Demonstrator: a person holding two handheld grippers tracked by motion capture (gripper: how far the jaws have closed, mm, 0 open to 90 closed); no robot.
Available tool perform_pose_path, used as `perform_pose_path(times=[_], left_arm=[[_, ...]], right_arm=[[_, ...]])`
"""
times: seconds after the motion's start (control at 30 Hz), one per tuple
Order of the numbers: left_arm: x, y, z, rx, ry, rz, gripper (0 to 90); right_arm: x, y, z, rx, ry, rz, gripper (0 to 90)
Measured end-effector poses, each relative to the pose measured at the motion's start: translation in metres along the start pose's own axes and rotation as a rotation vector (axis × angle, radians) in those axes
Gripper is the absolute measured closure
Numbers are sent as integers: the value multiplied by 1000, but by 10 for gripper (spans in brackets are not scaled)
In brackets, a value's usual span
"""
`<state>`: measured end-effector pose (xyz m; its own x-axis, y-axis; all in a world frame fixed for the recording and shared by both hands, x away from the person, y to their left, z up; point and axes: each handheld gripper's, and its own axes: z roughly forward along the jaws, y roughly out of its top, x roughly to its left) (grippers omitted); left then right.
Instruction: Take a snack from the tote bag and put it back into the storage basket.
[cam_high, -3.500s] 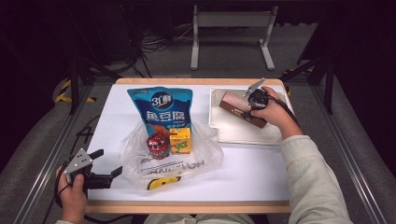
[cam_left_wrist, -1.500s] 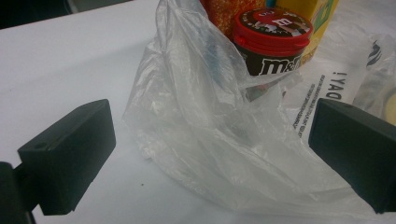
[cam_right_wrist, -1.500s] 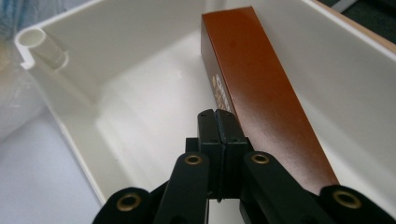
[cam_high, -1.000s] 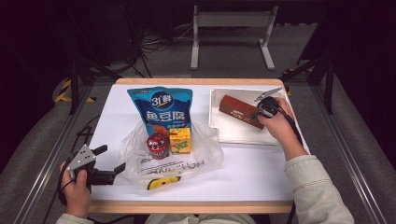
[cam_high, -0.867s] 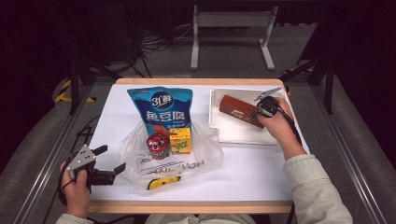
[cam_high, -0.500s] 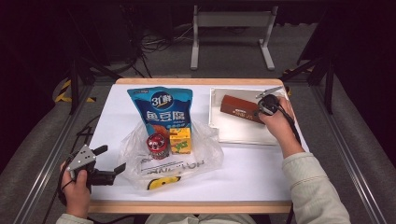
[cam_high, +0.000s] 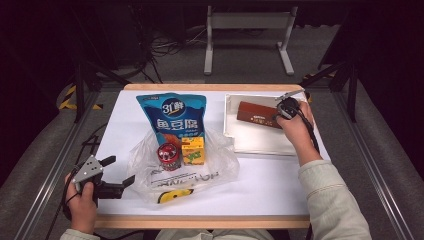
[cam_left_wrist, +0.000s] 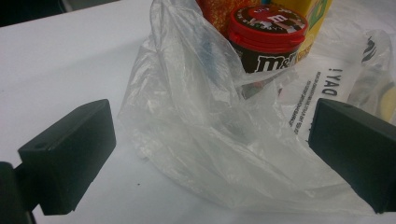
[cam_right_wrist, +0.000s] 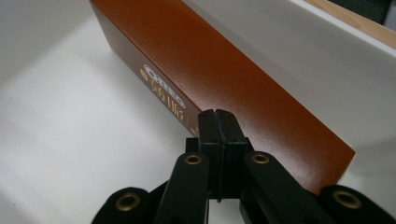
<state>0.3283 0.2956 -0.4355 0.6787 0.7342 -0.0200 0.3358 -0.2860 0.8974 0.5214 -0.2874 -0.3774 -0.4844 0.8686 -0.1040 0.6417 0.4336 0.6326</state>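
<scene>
A brown box (cam_high: 256, 114) with gold lettering lies flat at the far side of the white tray (cam_high: 260, 145). My right gripper (cam_high: 278, 115) is at the box's right end. In the right gripper view its jaws are pressed together with nothing between them, and the tips (cam_right_wrist: 217, 125) rest against the top of the brown box (cam_right_wrist: 196, 60). My left gripper (cam_high: 120, 171) is at the table's near left corner, open. Its jaws point at the edge of a clear plastic bag (cam_left_wrist: 196, 116), apart from it.
The plastic bag (cam_high: 220, 160) holds a red-lidded candy jar (cam_high: 168, 154) and a yellow carton (cam_high: 192, 150). A blue snack pouch (cam_high: 172, 117) lies across the bag's far side. The tray wall (cam_right_wrist: 299, 37) rises just behind the box.
Since the earliest frame the right hand has slid toward the tray's far right corner, and the box lies a little farther back. The left hand has stayed put.
</scene>
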Motion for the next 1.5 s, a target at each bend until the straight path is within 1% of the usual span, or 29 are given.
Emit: perform_pose_path(times=[0.07, 0.1, 0.2, 0.27, 0.33, 0.77, 1.07, 1.13, 1.2, 1.33, 1.37, 1.43, 1.47, 1.5], left_arm=[[0, 0, 0, -2, -1, -6, 13], [0, 0, 0, -1, -1, -2, 13], [0, 0, 0, -1, -1, -2, 13], [0, 0, 0, -3, -1, -6, 13], [0, 0, 0, -2, 0, -2, 14], [0, 0, -1, -2, 2, -3, 13], [0, 0, -1, -2, 2, -3, 14], [0, -1, -1, -2, 2, -4, 13], [0, -1, -1, -1, 2, 0, 13], [0, -1, -1, 0, 0, -7, 13], [0, -1, -1, 0, 0, -4, 13], [0, -1, -1, -2, 0, -10, 13], [0, -1, -1, -2, 0, -10, 13], [0, 0, 0, -2, 0, -9, 13]], right_arm=[[0, 1, 1, 0, -5, 5, 900], [-1, 2, 2, -1, -10, 17, 900], [-2, 4, 3, -3, -16, 26, 900], [-2, 5, 4, -4, -22, 27, 900], [-3, 6, 5, -4, -20, 19, 900], [-10, 10, 10, -6, -46, 24, 900], [-10, 10, 10, -2, -40, 25, 895], [-9, 10, 7, -11, -23, 33, 876], [-8, 10, 5, -17, -17, 32, 868], [-5, 14, -7, -53, 3, 16, 781], [-4, 16, -10, -65, 2, 10, 737], [-1, 19, -17, -110, 25, 25, 583], [-1, 19, -17, -110, 25, 25, 583], [0, 21, -20, -140, 38, 39, 521]])
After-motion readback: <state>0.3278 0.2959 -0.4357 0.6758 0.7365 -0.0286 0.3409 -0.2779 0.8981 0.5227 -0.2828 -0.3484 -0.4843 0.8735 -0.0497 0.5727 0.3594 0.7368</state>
